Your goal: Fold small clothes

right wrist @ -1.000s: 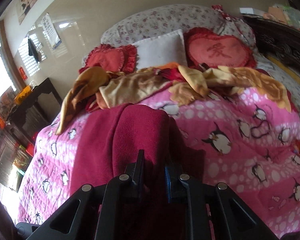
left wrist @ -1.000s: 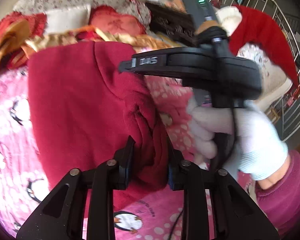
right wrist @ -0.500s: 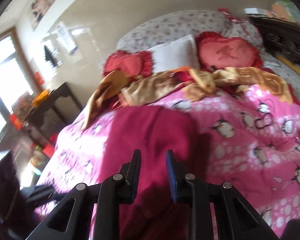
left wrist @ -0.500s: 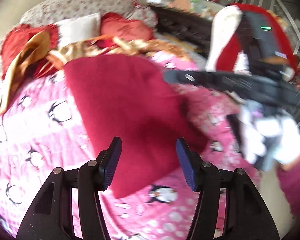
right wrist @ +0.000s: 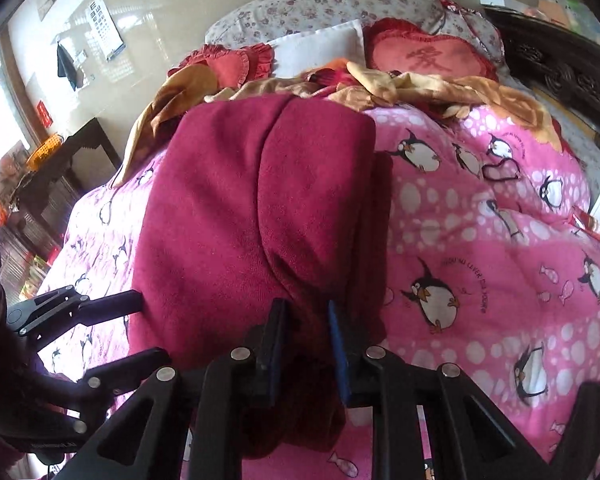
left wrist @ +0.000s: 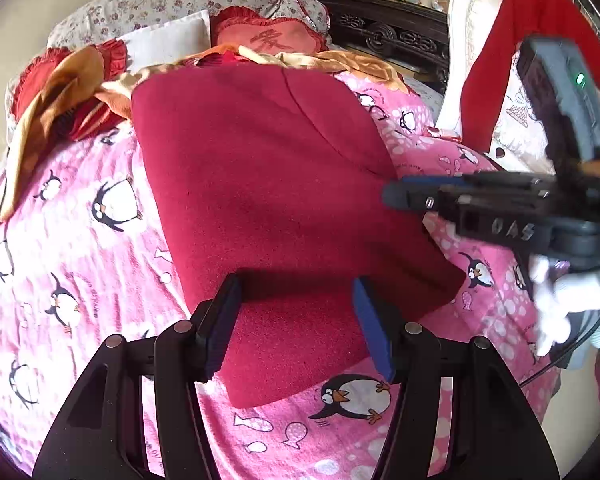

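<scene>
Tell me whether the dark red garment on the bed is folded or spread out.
Folded. The dark red garment lies as a compact rectangle on the penguin quilt, one layer's edge crossing its top.

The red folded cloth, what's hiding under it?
The red cloth lies on the pink penguin quilt, which shows all around it. Whatever is directly beneath is covered, so nothing else can be seen there.

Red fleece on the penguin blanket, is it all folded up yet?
Nearly. The dark red fleece garment already lies doubled on the penguin quilt. The left gripper is open above it; the right gripper pinches its near edge. Left: let go, then the gold clothes.
</scene>
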`<state>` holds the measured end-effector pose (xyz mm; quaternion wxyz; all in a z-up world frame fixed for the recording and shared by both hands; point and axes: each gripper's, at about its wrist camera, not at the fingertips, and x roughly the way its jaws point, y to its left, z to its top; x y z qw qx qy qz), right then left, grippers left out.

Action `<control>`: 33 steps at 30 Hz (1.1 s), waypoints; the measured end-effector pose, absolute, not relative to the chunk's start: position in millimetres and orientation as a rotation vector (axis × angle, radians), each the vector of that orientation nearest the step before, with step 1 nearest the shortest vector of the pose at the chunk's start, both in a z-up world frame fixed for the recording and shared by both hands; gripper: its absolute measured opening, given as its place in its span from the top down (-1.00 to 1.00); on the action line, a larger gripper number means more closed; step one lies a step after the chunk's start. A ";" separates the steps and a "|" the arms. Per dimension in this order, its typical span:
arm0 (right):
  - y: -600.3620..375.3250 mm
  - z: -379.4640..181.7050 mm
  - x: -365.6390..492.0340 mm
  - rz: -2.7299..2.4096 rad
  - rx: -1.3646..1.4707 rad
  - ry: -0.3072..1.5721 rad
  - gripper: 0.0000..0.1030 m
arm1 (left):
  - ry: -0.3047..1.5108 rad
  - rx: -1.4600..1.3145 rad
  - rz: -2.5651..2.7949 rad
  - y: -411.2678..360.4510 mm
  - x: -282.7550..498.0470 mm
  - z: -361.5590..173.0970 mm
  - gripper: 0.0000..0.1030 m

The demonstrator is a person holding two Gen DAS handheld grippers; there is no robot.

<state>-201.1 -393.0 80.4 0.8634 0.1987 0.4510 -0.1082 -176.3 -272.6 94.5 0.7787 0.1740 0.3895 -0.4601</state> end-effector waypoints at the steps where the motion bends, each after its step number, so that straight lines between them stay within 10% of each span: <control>1: -393.6 87.0 -200.8 -0.226 0.421 0.928 0.62 | 0.842 0.371 -0.991 -271.4 -175.0 96.8 -0.11; 25: -409.3 84.5 -154.6 -0.302 0.372 0.867 0.46 | 0.894 0.287 -0.885 -277.5 -129.9 95.3 -0.19; 27: -411.8 91.4 -163.4 -0.304 0.393 0.835 0.35 | 0.910 0.248 -0.909 -272.3 -124.8 96.7 -0.19; 30: -418.9 95.1 -174.9 -0.322 0.423 0.794 -0.50 | 0.941 0.173 -0.933 -265.6 -114.3 95.6 -0.19; 33: -430.2 87.2 -180.0 -0.290 0.481 0.800 -0.50 | 0.982 0.131 -0.941 -265.3 -106.8 91.9 -0.19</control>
